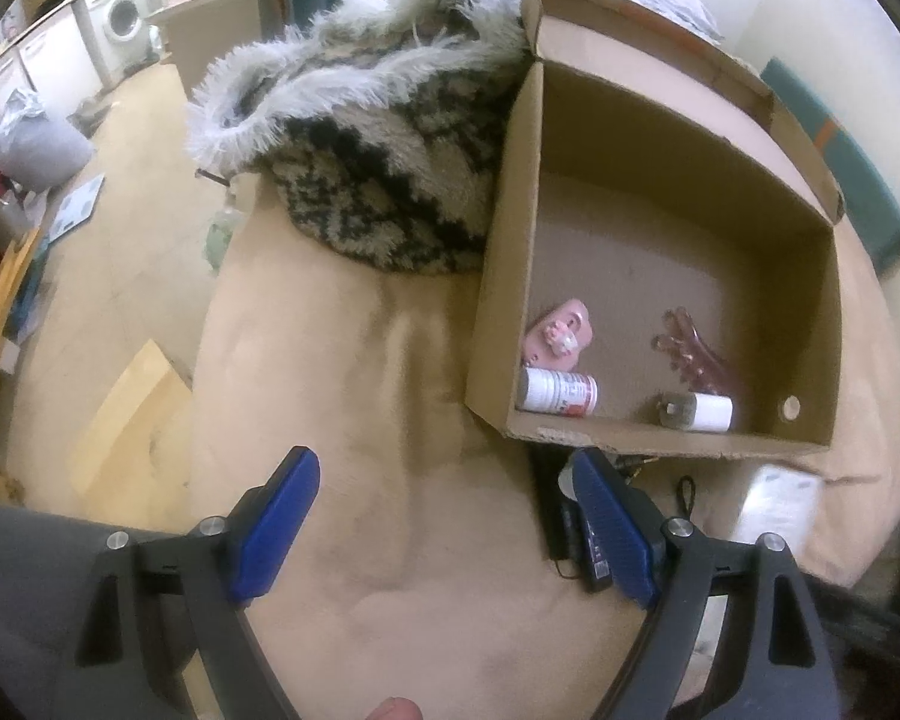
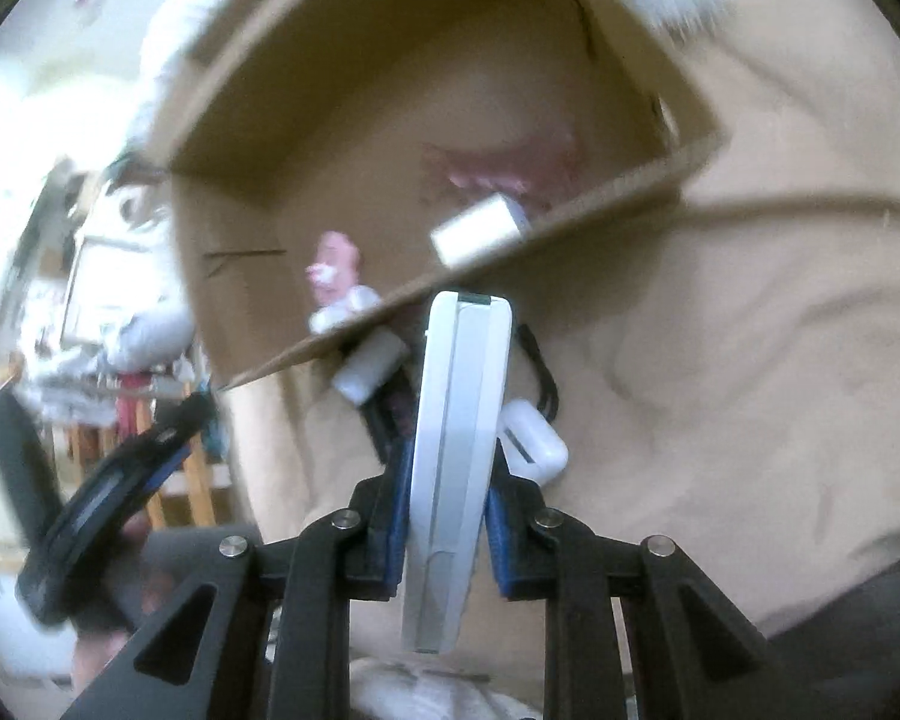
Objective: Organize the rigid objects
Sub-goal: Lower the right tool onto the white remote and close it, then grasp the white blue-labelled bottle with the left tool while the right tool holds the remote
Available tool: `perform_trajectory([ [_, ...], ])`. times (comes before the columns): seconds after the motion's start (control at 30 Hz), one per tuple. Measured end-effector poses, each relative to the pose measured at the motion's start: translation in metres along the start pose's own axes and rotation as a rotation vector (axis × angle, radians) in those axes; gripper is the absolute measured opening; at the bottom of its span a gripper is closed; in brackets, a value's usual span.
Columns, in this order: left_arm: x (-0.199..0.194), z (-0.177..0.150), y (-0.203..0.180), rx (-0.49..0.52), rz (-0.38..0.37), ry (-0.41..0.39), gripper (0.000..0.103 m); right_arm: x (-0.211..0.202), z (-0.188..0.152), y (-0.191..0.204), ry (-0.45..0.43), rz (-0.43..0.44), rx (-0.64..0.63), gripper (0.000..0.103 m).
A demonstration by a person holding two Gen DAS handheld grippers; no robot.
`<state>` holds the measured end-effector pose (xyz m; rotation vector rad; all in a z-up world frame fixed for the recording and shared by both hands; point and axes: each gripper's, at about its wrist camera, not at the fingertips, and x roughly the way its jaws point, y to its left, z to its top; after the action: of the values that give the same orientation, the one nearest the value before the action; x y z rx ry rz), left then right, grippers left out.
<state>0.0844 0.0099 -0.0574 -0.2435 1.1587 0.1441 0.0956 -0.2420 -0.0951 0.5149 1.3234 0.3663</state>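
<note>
White flat plastic device [image 2: 459, 450]: being pinched edgewise by right hand-held gripper [image 2: 447, 531], just short of open brown cardboard box [image 2: 510, 258] ahead. Left hand-held gripper [image 1: 444, 531] hovering spread wide, empty, over beige blanket [image 1: 354, 420].

Soft, warm indoor light falls evenly, with only faint shadows inside the cardboard box [image 1: 678, 252]. The right wrist view is smeared by motion blur, worst beyond the tool. Both fisheye views bend strongly toward their dark rims.

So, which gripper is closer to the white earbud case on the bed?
Right. The right gripper, shut on a white flat device, is just beside the earbud case; the left gripper hangs open farther off.
</note>
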Motion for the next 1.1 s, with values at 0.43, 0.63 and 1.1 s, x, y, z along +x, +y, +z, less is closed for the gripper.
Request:
perform_trajectory([
  [0.43,0.025,-0.011,-0.023,0.123,0.007,0.057,0.076,-0.055,0.012,0.039,-0.303,-0.079,-0.404,0.024],
  [0.63,0.046,-0.019,-0.065,0.307,-0.011,0.105,0.061,-0.061,0.023,0.015,-0.312,-0.028,-0.317,0.024],
  [1.1,0.097,-0.009,-0.119,0.495,-0.009,0.162,0.024,-0.057,0.031,0.005,-0.283,0.021,-0.272,0.024],
])
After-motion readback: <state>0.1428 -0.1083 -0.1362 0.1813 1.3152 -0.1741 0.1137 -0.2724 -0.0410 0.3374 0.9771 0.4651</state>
